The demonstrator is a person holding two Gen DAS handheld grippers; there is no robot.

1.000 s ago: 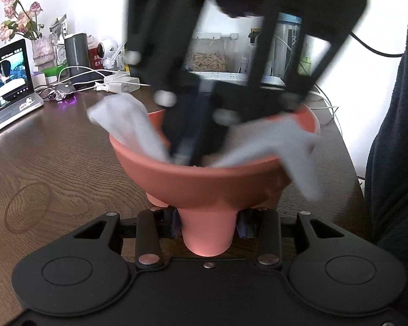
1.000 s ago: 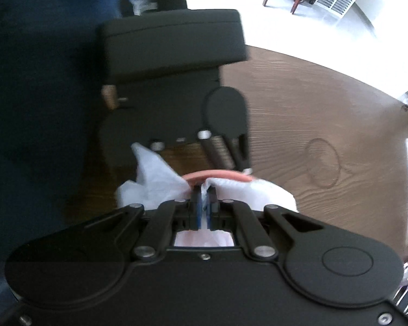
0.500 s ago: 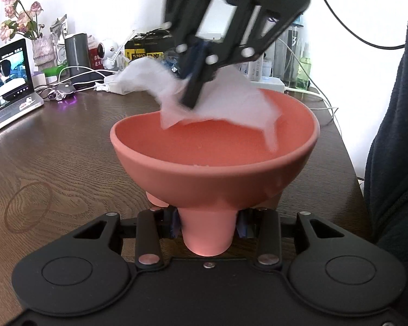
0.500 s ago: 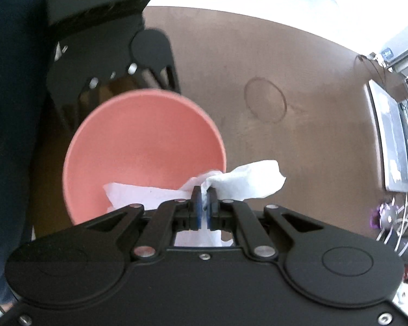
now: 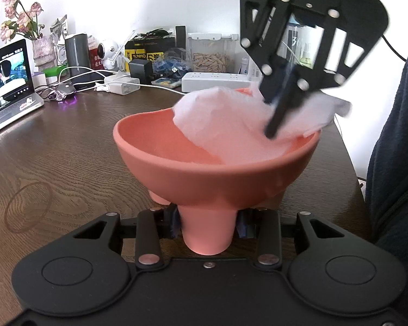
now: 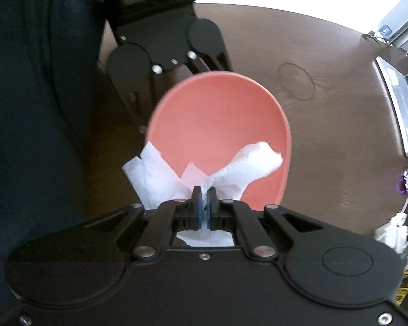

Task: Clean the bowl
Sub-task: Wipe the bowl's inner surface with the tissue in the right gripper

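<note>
A salmon-pink footed bowl (image 5: 204, 168) is held above the brown table. My left gripper (image 5: 208, 224) is shut on the bowl's round foot. My right gripper (image 6: 204, 203) is shut on a white paper tissue (image 6: 247, 168) and presses it against the inner wall at the bowl's far right rim. In the left wrist view the right gripper (image 5: 274, 127) comes down from the upper right with the tissue (image 5: 225, 119) spread under it. In the right wrist view the bowl (image 6: 217, 119) shows from above, its inside bare apart from the tissue.
A laptop (image 5: 8, 81) stands at the table's far left with a mouse (image 5: 64, 92) beside it. Chargers, cables, a power strip (image 5: 217, 81) and boxes line the back edge. A faint ring mark (image 5: 27, 206) lies on the wood. My dark-clothed body (image 5: 394, 163) is at the right.
My right gripper with the tissue rose out of the bowl's bottom, then swung to the far right rim and lowered. The bowl stays held by its foot.
</note>
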